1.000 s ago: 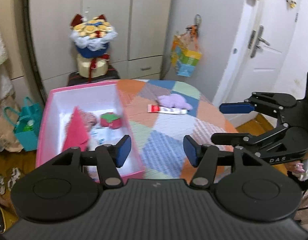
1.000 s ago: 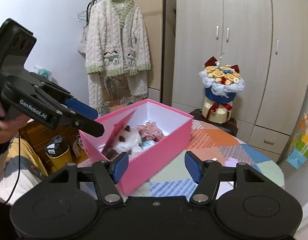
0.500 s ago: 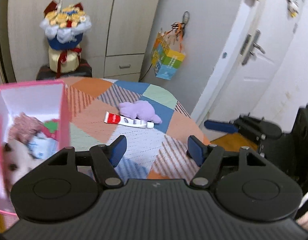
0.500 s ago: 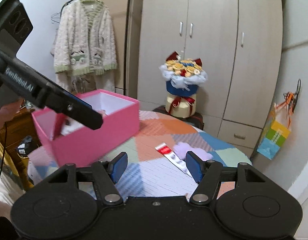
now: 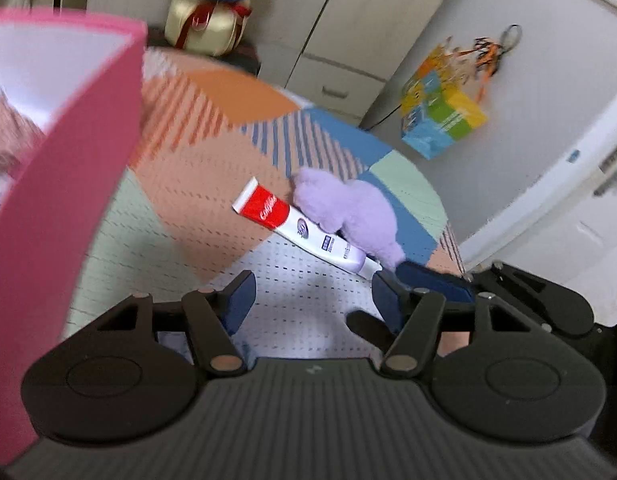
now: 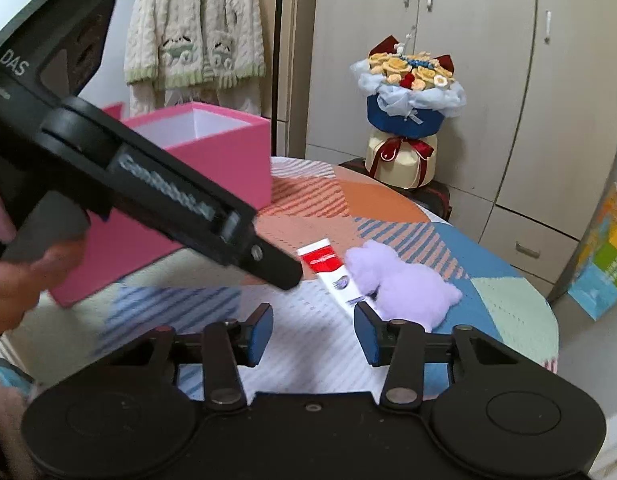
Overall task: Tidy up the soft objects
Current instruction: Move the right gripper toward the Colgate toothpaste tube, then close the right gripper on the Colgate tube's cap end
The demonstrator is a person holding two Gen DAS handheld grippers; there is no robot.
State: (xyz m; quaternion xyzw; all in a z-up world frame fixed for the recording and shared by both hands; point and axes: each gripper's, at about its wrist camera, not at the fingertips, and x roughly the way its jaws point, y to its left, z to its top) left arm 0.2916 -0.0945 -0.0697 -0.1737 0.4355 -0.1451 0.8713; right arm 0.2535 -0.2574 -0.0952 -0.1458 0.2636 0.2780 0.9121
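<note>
A purple plush toy [image 5: 348, 208] lies on the patchwork table, touching a red-and-white toothpaste tube [image 5: 304, 232]. Both also show in the right wrist view: plush toy [image 6: 404, 284], tube [image 6: 332, 276]. A pink box [image 5: 68, 184] stands at the left; it shows in the right wrist view too [image 6: 224, 152], and a pink fluffy item shows inside it. My left gripper [image 5: 312, 300] is open and empty, just short of the tube. My right gripper [image 6: 313, 334] is open and empty, close to the plush toy; its finger shows in the left wrist view [image 5: 432, 280].
A flower bouquet [image 6: 408, 120] stands on a dark case behind the table, before wardrobe doors. A colourful bag [image 5: 444, 120] hangs on the wall at the right. A knitted cardigan [image 6: 192, 36] hangs at the back left. The round table edge [image 6: 548, 320] drops off at the right.
Both grippers have swung right from the pink box and moved down and closer to the plush toy and tube. Both stay open and empty.
</note>
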